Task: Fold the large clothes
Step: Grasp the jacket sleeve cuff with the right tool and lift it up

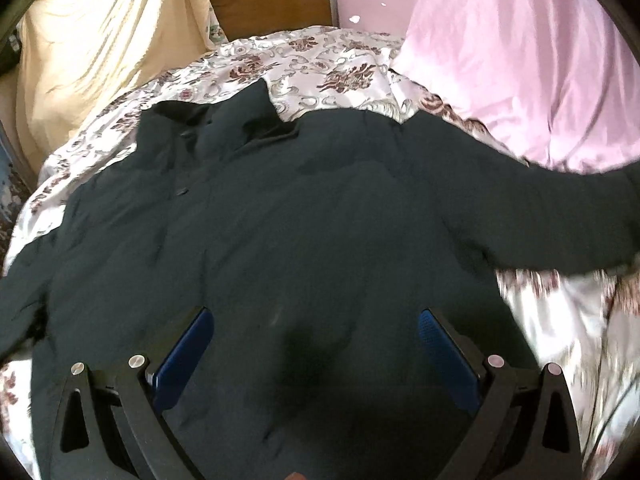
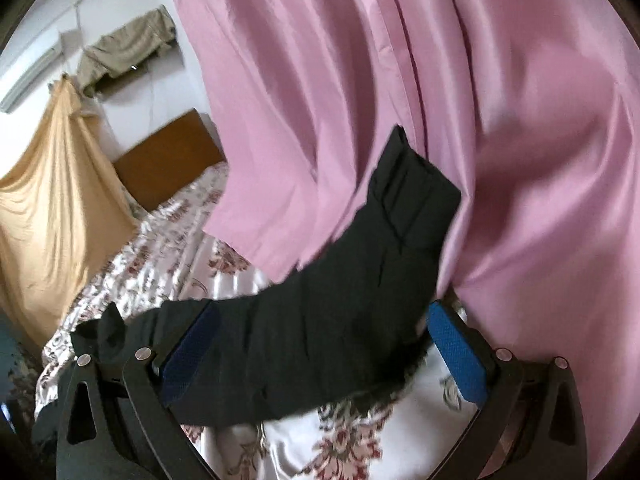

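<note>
A large dark jacket (image 1: 288, 216) lies spread front-up on a floral bedspread (image 1: 320, 64), collar toward the headboard. Its right sleeve (image 1: 540, 216) stretches out to the right. My left gripper (image 1: 316, 320) is open, hovering over the jacket's lower body, blue pads wide apart. In the right wrist view the same sleeve (image 2: 340, 280) runs between my right gripper's (image 2: 324, 320) open blue pads, its cuff (image 2: 412, 196) toward the pink curtain. The pads stand apart on either side of the sleeve without pinching it.
A pink curtain (image 2: 440, 100) hangs close on the right of the bed. A yellow cloth (image 1: 92, 52) hangs at the left. A brown wooden headboard (image 1: 272, 0) stands at the far end. An air conditioner (image 2: 32, 72) sits high on the white wall.
</note>
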Action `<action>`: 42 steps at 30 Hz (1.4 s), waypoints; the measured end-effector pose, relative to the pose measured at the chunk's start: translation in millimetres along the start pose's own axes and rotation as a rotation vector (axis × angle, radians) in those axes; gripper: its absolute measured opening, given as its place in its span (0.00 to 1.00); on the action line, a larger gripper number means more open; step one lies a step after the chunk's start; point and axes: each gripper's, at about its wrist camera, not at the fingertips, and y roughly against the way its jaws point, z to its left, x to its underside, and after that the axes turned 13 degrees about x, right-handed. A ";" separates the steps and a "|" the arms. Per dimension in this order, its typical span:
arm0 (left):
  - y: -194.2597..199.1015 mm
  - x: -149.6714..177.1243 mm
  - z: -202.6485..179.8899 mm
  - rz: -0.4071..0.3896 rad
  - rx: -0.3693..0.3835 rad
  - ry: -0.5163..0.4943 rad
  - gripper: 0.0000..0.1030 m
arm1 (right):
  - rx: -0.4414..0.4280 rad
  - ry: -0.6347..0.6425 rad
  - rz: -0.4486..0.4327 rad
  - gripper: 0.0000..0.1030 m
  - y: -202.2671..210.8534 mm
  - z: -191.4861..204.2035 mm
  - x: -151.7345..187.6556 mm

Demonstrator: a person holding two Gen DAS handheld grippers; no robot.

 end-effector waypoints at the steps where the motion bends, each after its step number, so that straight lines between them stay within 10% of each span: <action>1: -8.9 -7.1 0.6 -0.011 0.012 0.017 1.00 | -0.024 -0.013 -0.010 0.99 0.4 -2.1 -1.8; 7: -52.4 -33.4 1.2 -0.030 0.049 0.075 1.00 | -0.129 -0.081 -0.062 0.99 -2.7 -12.8 -5.3; 15: -96.8 -34.0 -6.6 0.012 0.070 0.081 1.00 | 0.008 -0.134 -0.100 0.94 -12.7 -10.5 -10.1; 23: -115.2 -25.4 -8.1 0.054 0.046 0.078 1.00 | 0.089 -0.168 -0.119 0.17 -14.3 -10.3 -19.6; 33: -117.7 -30.3 -2.4 0.093 0.078 0.079 1.00 | -0.008 -0.127 -0.154 0.11 23.5 6.0 -24.7; 42: -35.5 -19.2 43.7 0.060 0.099 0.091 1.00 | -0.294 0.048 -0.228 0.11 98.6 80.6 -33.6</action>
